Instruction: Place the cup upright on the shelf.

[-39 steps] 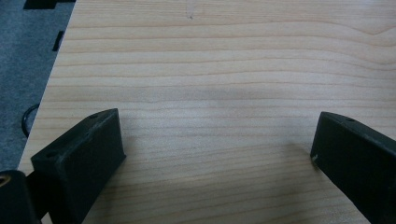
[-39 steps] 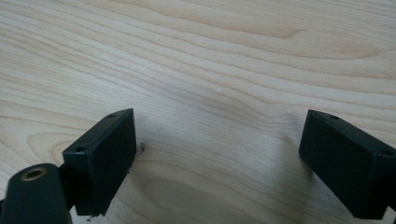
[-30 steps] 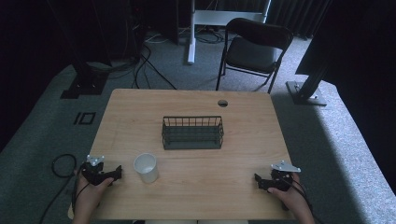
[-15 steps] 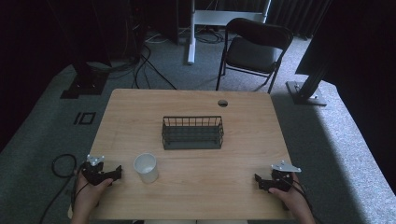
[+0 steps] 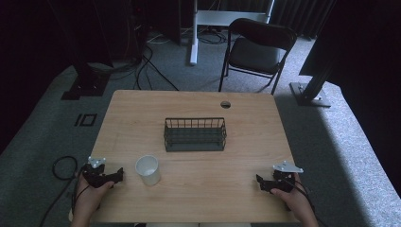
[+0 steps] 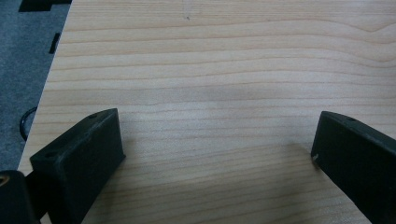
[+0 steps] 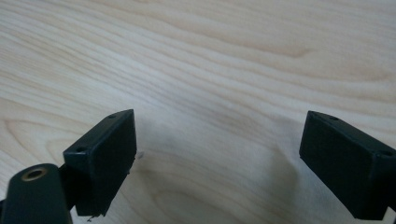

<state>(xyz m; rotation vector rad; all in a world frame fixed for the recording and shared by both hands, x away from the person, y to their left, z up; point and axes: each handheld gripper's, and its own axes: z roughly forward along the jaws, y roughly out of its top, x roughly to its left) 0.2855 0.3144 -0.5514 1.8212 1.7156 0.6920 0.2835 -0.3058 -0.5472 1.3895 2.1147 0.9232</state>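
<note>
Jaws on both my grippers stand spread wide over bare wood, gripping nothing. My left gripper (image 5: 118, 176) rests by the near left corner of the pale wooden worktop (image 5: 246, 127), my right gripper (image 5: 260, 182) by the near right corner. Just beside the left one stands a white paper cup (image 5: 148, 170). Mid-worktop sits a dark wire basket (image 5: 195, 135), well apart from both.

Overhead view; two close table (image 5: 198, 189) views
</note>
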